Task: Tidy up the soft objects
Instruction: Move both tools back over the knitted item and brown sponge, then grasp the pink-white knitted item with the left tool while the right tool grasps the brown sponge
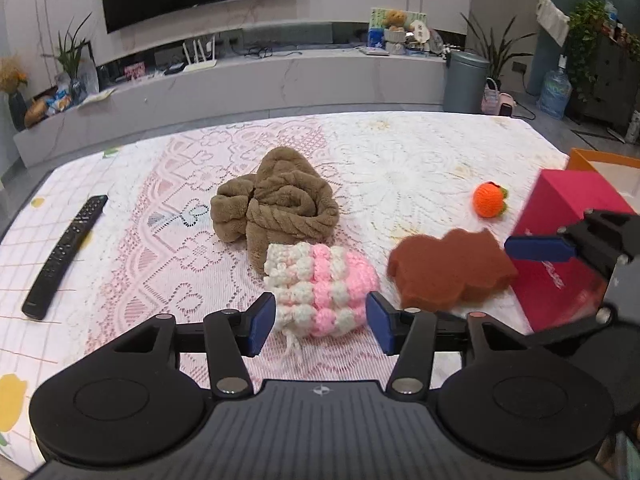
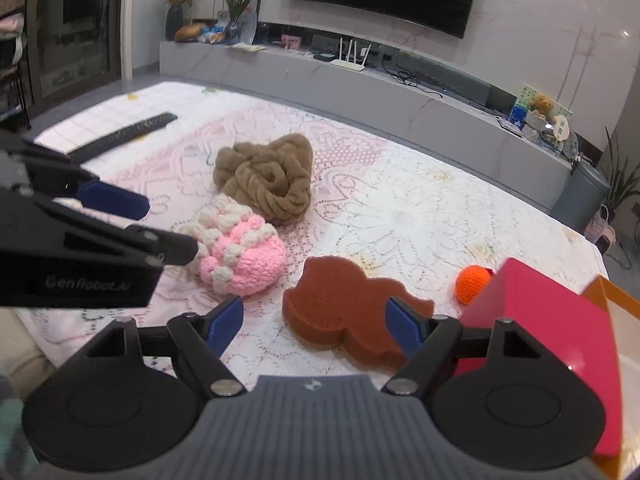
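On the lace-covered desk point(image 1: 420, 152), the left gripper point(image 1: 320, 320) stands well open and holds nothing, its blue pads flanking the near end of the pink-and-white knitted piece point(image 1: 324, 292), which lies against the brown plush bundle point(image 1: 276, 204). The right gripper point(image 2: 316, 320), equally wide and empty, straddles the rust-brown sponge point(image 2: 340, 308); a red box point(image 2: 560, 320) crowds its right side (an orange box behind it). The left view alone shows the whole orange crocheted ball point(image 1: 489, 199) and the full black remote point(image 1: 66, 256).

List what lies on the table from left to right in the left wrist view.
Black remote control → brown towel → pink and white knitted pouch → brown sponge → orange knitted ball → red box.
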